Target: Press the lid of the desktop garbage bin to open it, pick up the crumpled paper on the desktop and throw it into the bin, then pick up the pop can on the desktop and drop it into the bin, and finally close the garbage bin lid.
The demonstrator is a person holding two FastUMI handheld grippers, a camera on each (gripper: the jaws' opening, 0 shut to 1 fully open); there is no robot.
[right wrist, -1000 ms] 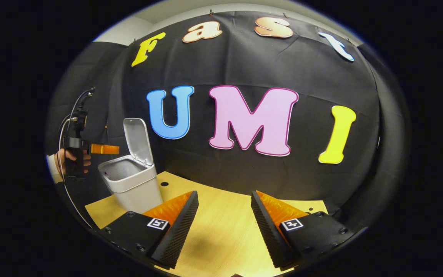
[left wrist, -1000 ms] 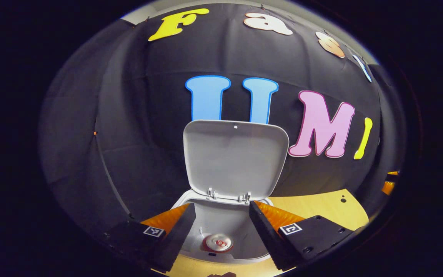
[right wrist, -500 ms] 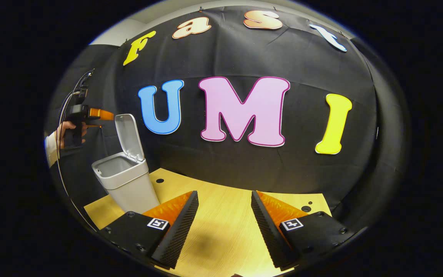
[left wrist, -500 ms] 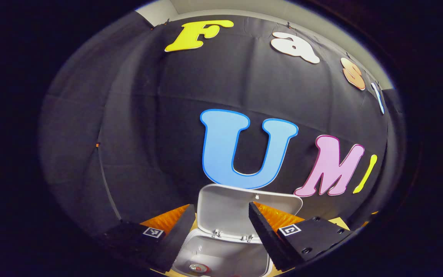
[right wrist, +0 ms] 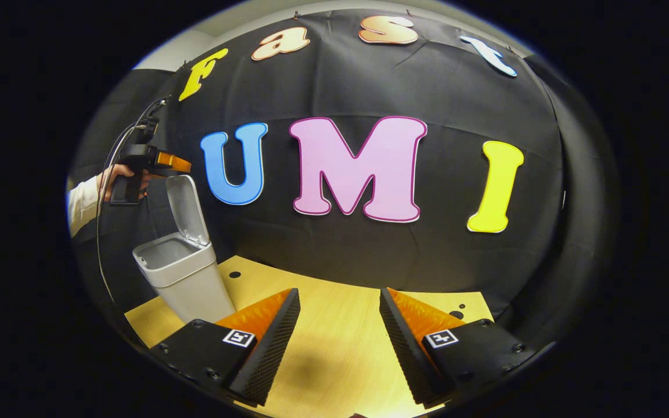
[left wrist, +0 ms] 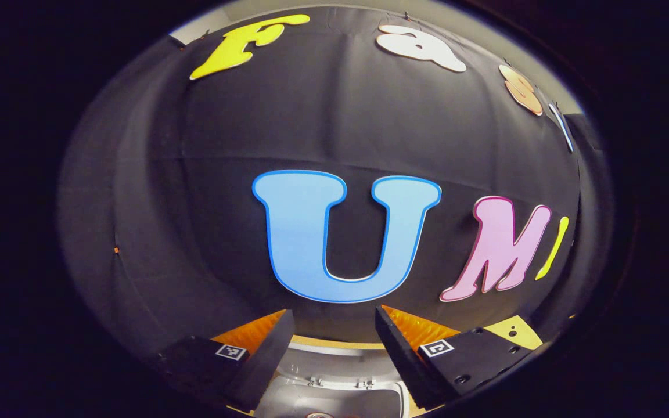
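The grey desktop bin (right wrist: 186,281) stands on the wooden table (right wrist: 334,360) at the left of the right gripper view, its lid (right wrist: 182,200) raised upright. A hand (right wrist: 115,174) holds my left gripper (right wrist: 173,162) just above the lid's top edge. In the left gripper view, my left gripper (left wrist: 333,316) is open, with the lid's inner face (left wrist: 326,366) and hinges low between its fingers. A sliver of the pop can's top (left wrist: 318,415) shows inside the bin. My right gripper (right wrist: 339,293) is open over the table with nothing in it.
The black booth wall (right wrist: 369,255) rises right behind the bin and the table's far edge. A white sleeve (right wrist: 82,200) and a cable (right wrist: 102,232) hang left of the bin. Small holes (right wrist: 234,274) mark the tabletop.
My left gripper has risen from over the bin's opening to above the lid's top edge, so the lid and can sank low in its view. The right gripper barely moved.
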